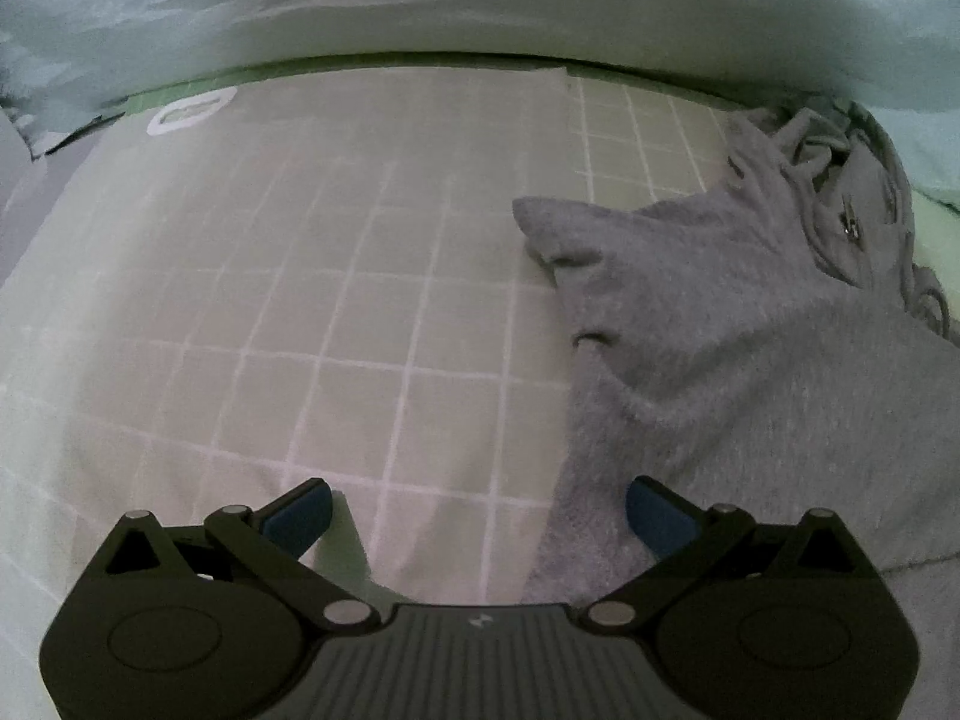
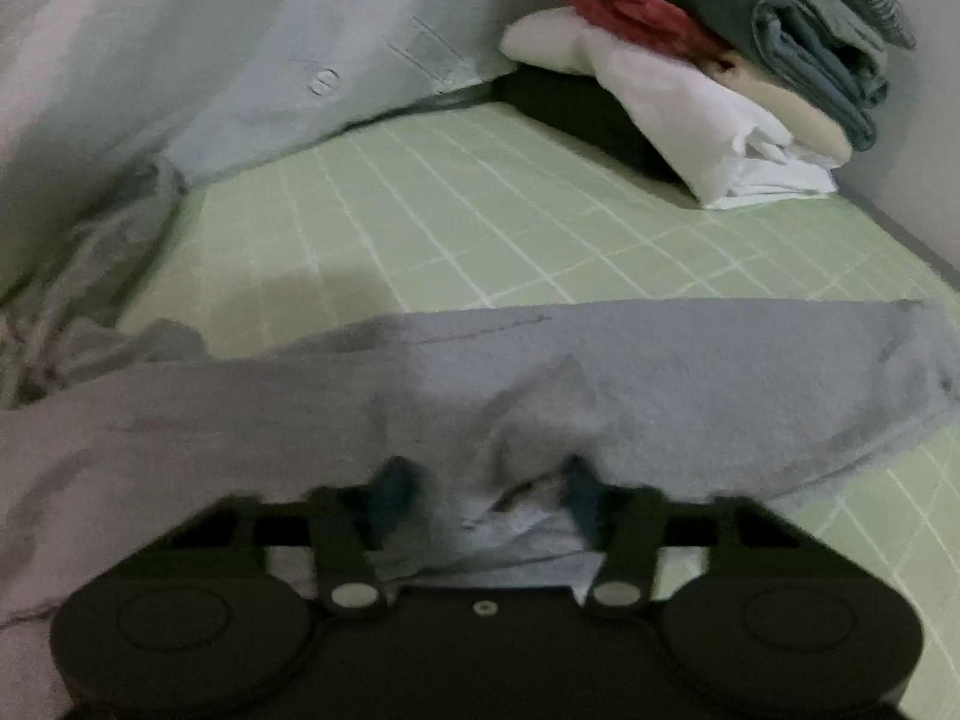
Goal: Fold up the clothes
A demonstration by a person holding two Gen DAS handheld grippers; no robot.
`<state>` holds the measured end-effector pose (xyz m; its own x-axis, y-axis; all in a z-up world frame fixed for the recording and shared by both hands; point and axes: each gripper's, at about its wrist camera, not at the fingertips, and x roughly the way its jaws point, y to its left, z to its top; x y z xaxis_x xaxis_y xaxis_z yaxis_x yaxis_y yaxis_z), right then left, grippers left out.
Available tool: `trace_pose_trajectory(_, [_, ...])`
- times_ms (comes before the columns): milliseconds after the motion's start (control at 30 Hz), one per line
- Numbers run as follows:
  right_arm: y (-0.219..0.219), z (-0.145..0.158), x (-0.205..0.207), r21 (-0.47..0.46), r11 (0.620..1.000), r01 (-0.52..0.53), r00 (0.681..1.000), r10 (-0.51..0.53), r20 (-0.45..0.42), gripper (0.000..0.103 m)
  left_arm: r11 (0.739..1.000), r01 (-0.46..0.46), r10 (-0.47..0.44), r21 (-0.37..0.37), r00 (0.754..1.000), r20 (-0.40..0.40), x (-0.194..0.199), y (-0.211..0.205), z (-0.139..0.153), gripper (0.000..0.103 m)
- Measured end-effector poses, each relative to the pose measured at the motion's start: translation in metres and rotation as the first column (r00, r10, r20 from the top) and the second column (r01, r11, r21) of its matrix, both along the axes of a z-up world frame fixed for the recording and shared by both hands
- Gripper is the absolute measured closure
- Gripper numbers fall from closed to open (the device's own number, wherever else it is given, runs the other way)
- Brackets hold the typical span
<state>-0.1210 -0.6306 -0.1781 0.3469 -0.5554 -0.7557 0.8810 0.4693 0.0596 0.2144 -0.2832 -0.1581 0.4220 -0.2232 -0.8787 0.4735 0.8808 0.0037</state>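
A grey fleece hoodie (image 1: 750, 348) lies spread on the green grid mat (image 1: 372, 276), its hood and drawstrings at the upper right. My left gripper (image 1: 477, 519) is open and empty; its right finger rests over the garment's left edge, its left finger over bare mat. In the right wrist view the same grey hoodie (image 2: 660, 384) stretches across the mat (image 2: 480, 216). My right gripper (image 2: 486, 495) stands partly closed with a bunched fold of the grey fabric between its fingers; the view is blurred, so the grip is unclear.
A pile of folded clothes (image 2: 708, 60), white, red, beige and dark grey-blue, sits on a dark box at the far right. A pale bedsheet or curtain (image 2: 240, 60) hangs behind the mat. A white label (image 1: 192, 111) lies at the mat's far left.
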Motion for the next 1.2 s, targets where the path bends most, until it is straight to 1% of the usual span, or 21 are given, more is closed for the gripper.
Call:
trace_pose_trajectory(33, [0.002, 0.001, 0.001, -0.003, 1.0, 0.001, 1.0, -0.001, 0.002, 0.066, 1.0, 0.001, -0.001, -0.001, 1.0, 0.004, 0.0, 0.0, 0.0, 0.0])
trace_pose_trajectory(67, [0.005, 0.003, 0.004, -0.015, 1.0, -0.004, 1.0, 0.004, -0.007, 0.069, 1.0, 0.0, 0.0, -0.002, 1.0, 0.009, -0.001, 0.0, 0.0, 0.0])
trace_pose_trajectory(133, [0.011, 0.008, 0.011, -0.047, 0.999, -0.016, 0.999, 0.015, -0.032, 0.086, 1.0, -0.005, 0.005, -0.006, 1.0, 0.016, -0.003, 0.0, -0.001, 0.0])
trace_pose_trajectory(167, [0.014, 0.012, 0.014, -0.07, 0.997, -0.023, 0.999, 0.02, -0.046, 0.092, 1.0, -0.008, 0.008, -0.008, 1.0, 0.019, -0.003, 0.0, -0.001, 0.0])
trace_pose_trajectory(233, [0.02, 0.022, 0.018, -0.11, 0.993, -0.043, 0.998, 0.038, -0.051, 0.092, 1.0, -0.011, 0.012, -0.013, 1.0, 0.027, -0.005, 0.0, -0.002, 0.0])
trace_pose_trajectory(333, [0.028, 0.039, 0.024, -0.119, 0.99, -0.077, 0.997, 0.079, 0.014, 0.094, 1.0, -0.009, 0.009, -0.019, 0.999, 0.037, -0.007, 0.0, -0.001, 0.0])
trace_pose_trajectory(433, [0.047, 0.056, 0.04, -0.137, 0.98, -0.148, 0.985, 0.158, 0.067, 0.094, 1.0, -0.001, 0.002, -0.021, 0.999, 0.038, -0.005, 0.0, -0.001, 0.0])
trace_pose_trajectory(500, [0.064, 0.061, 0.055, -0.115, 0.965, -0.234, 0.962, 0.247, 0.116, 0.094, 1.0, 0.003, -0.002, -0.022, 0.999, 0.036, -0.004, 0.0, -0.001, 0.0])
trace_pose_trajectory(533, [0.073, 0.062, 0.064, -0.098, 0.954, -0.285, 0.944, 0.297, 0.143, 0.094, 1.0, 0.004, -0.004, -0.022, 0.999, 0.036, -0.004, 0.0, 0.0, 0.0])
trace_pose_trajectory(567, [0.083, 0.057, 0.075, -0.056, 0.935, -0.351, 0.919, 0.355, 0.168, 0.093, 1.0, 0.005, -0.004, -0.023, 0.999, 0.036, -0.004, 0.001, 0.0, 0.0])
trace_pose_trajectory(600, [0.091, 0.05, 0.085, -0.003, 0.92, -0.391, 0.906, 0.386, 0.172, 0.09, 1.0, 0.006, -0.005, -0.024, 0.999, 0.036, -0.004, 0.001, 0.0, 0.0])
trace_pose_trajectory(633, [0.099, 0.044, 0.095, 0.05, 0.902, -0.429, 0.893, 0.414, 0.177, 0.078, 1.0, 0.008, -0.007, -0.024, 0.999, 0.033, -0.003, 0.001, 0.0, 0.0])
trace_pose_trajectory(667, [0.105, 0.038, 0.102, 0.1, 0.896, -0.433, 0.895, 0.414, 0.166, 0.069, 1.0, 0.011, -0.01, -0.023, 1.0, 0.025, -0.002, 0.001, 0.001, 0.0])
trace_pose_trajectory(700, [0.111, 0.036, 0.105, 0.103, 0.895, -0.433, 0.897, 0.417, 0.147, 0.056, 1.0, 0.013, -0.013, -0.022, 1.0, 0.013, -0.001, 0.002, 0.002, 0.0])
trace_pose_trajectory(733, [0.118, 0.035, 0.108, 0.105, 0.895, -0.433, 0.898, 0.42, 0.129, 0.049, 1.0, 0.012, -0.012, -0.025, 1.0, 0.002, -0.001, 0.004, 0.004, 0.0])
trace_pose_trajectory(767, [0.123, 0.038, 0.106, 0.076, 0.893, -0.444, 0.894, 0.435, 0.106, 0.045, 0.999, 0.006, -0.006, -0.033, 1.0, -0.005, -0.002, 0.007, 0.007, 0.0])
trace_pose_trajectory(800, [0.129, 0.041, 0.105, 0.046, 0.889, -0.455, 0.889, 0.45, 0.084, 0.035, 0.999, -0.001, 0.001, -0.041, 1.0, -0.007, -0.004, 0.01, 0.01, 0.0])
trace_pose_trajectory(833, [0.133, 0.044, 0.102, 0.02, 0.897, -0.442, 0.896, 0.44, 0.064, 0.023, 0.999, -0.007, 0.007, -0.051, 1.0, 0.003, -0.008, 0.014, 0.014, 0.0])
trace_pose_trajectory(1000, [0.132, 0.048, 0.067, -0.056, 0.935, -0.35, 0.935, 0.352, 0.031, 0.002, 0.997, -0.001, 0.004, -0.08, 0.999, 0.043, -0.033, 0.024, 0.031, 0.0])
trace_pose_trajectory(1067, [0.13, 0.045, 0.052, -0.074, 0.943, -0.324, 0.945, 0.326, 0.02, 0.001, 0.995, 0.014, -0.009, -0.098, 0.998, 0.057, -0.046, 0.022, 0.039, 0.0])
trace_pose_trajectory(1200, [0.129, 0.042, 0.016, -0.089, 0.958, -0.273, 0.96, 0.278, 0.046, 0.0, 0.99, 0.068, -0.058, -0.119, 0.995, 0.087, -0.072, 0.012, 0.052, 0.0])
